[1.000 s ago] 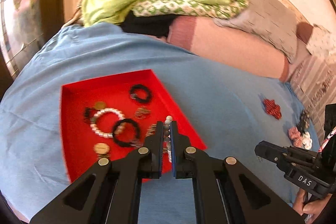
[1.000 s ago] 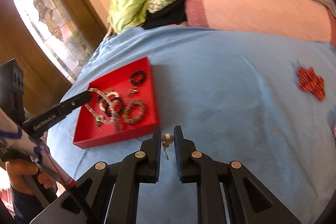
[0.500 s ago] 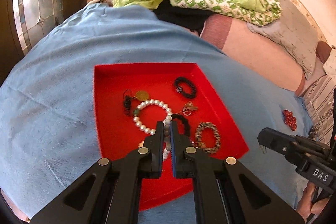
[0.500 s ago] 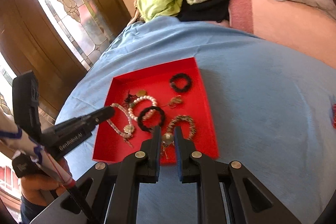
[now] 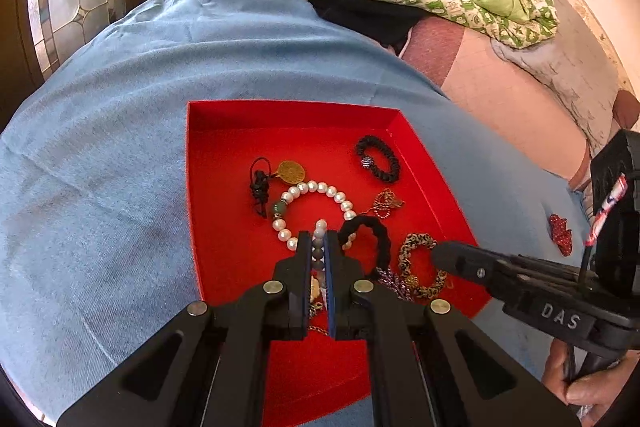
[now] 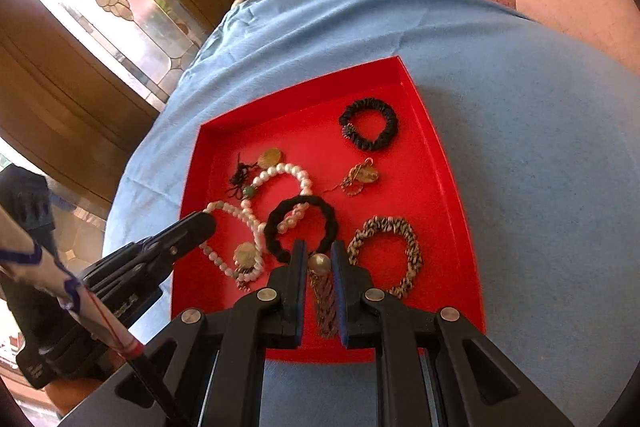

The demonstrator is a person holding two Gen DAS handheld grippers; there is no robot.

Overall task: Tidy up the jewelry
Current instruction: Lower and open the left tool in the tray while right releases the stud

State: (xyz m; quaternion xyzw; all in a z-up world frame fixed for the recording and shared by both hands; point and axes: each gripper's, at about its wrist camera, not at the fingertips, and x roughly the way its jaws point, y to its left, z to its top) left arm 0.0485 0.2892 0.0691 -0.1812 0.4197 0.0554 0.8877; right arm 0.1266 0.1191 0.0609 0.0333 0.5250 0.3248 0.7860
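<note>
Your left tool is clamped on a pale bead strand and your right tool on a tasselled pendant, both above the red tray. Release carelessly and either piece may tangle with the black bracelet beneath.

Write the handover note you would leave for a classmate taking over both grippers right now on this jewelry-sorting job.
Left gripper: shut on a bead strand, held over the red tray.
Right gripper: shut on a round-topped earring with tassel, also over the tray.
Done: pearl bracelet, two black scrunchies, striped bracelet and small pendants lie in the tray.
Left: release both pieces into the tray, then fetch the red beaded piece lying on the blue cloth.
</note>
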